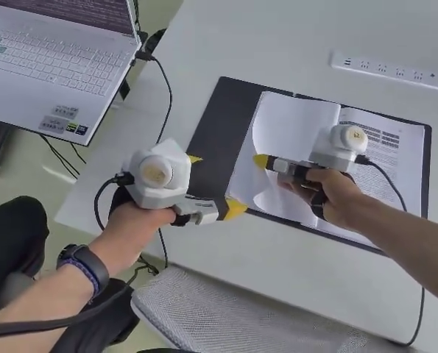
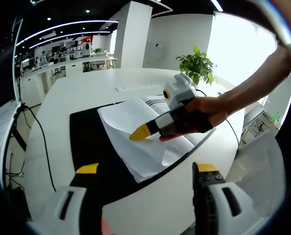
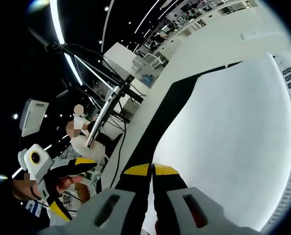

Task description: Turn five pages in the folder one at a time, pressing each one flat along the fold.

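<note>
Your right gripper [image 1: 261, 160]: jaws pressed together, yellow tip right at the free edge of the lifted page [image 1: 285, 132]. In the right gripper view that edge runs straight down to the seam between the jaws, but I can't tell if the sheet is actually pinched there

Your left gripper [image 1: 216, 184]: jaws spread wide, nothing between them. It hovers just off the folder's [image 1: 222, 132] left cover near the table's [image 1: 277, 44] front edge, not touching the paper

The folder lies open on the white table, black cover flat, in front of you and right of the laptop [image 1: 49, 59]. The page is blank white and bowed up in an arc over the left side, not flat. The right-hand sheet [image 1: 395, 147] lies flat with printed text. The power strip [image 1: 391, 71] sits well beyond the folder
</note>
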